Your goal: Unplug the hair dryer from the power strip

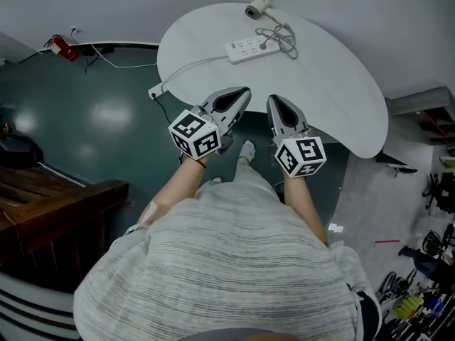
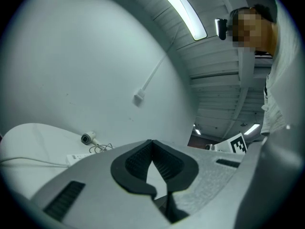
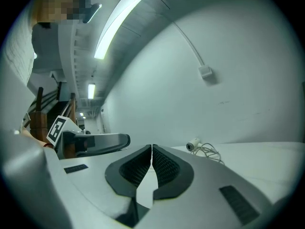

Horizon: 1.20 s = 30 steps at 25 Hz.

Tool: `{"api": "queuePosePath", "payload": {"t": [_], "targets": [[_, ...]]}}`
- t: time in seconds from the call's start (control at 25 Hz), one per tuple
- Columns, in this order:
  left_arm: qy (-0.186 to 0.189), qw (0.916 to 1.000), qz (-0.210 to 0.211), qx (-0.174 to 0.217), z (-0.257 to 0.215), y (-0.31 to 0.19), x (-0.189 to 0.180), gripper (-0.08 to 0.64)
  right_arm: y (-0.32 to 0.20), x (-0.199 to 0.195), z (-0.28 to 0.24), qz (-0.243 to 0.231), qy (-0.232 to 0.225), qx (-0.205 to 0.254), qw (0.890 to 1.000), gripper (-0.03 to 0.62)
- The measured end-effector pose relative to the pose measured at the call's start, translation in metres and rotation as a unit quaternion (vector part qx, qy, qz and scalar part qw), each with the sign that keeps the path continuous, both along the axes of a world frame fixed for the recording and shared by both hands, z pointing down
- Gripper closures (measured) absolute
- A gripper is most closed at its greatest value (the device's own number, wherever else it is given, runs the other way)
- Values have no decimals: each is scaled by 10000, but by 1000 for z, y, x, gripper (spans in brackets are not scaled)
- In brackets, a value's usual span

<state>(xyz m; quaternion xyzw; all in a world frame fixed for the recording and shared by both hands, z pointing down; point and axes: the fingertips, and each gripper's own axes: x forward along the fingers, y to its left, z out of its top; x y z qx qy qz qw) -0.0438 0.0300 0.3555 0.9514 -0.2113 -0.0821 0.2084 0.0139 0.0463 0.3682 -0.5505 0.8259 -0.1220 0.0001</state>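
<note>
Up at the top of the head view, the hair dryer (image 1: 257,7) lies on its side near the far edge of a white rounded table (image 1: 341,91). The white power strip (image 1: 249,49) lies just below it in the frame. The dryer's grey cord (image 1: 282,38) lies in a loose tangle to the right of the strip, and one end meets the strip's right part. A white cable (image 1: 192,65) leaves the strip's left end and runs to the table's left edge.

Both tools sit lower in the frame, at the near edge of the table and well apart from the dryer and strip. The left gripper (image 1: 246,91) points up and to the right, and the right gripper (image 1: 273,99) sits just beside it, pointing up. Each one's jaws are pressed together with nothing between them, as each gripper's own view shows.

In the left gripper view the dryer (image 2: 86,138) and the strip (image 2: 77,158) appear small at the lower left, above and left of the closed left gripper (image 2: 151,142). In the right gripper view the dryer (image 3: 193,145) sits just right of centre, beyond the closed right gripper (image 3: 151,147).

Each marker cube (image 1: 194,134) bears black-and-white square patterns. Any print on the strip is too small to read.
</note>
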Motion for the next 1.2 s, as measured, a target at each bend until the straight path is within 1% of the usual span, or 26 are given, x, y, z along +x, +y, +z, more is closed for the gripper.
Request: {"api": "queuePosePath", "payload": {"t": [0.16, 0.32, 0.52, 0.64, 0.76, 0.96, 1.2], "targets": [[-104, 9999, -48, -85, 6, -34, 21, 554, -38, 18, 5, -88, -85, -58, 9999, 565], [-224, 9997, -87, -56, 10, -63, 41, 554, -68, 34, 9, -207, -138, -99, 9996, 565], [-573, 9982, -116, 108, 14, -94, 66, 554, -98, 49, 14, -498, -119, -199, 9985, 565], [-848, 9961, -125, 228, 19, -108, 80, 554, -114, 56, 17, -722, -94, -247, 9970, 565], [-1078, 9936, -158, 311, 25, -120, 89, 554, -126, 63, 21, -870, -78, -271, 9958, 565], [-1564, 9867, -112, 427, 41, -134, 94, 552, -143, 73, 36, -880, -77, -431, 9952, 565], [-1862, 9812, -5, 502, 53, -156, 95, 552, -160, 76, 49, -821, -89, -581, 9949, 565]]}}
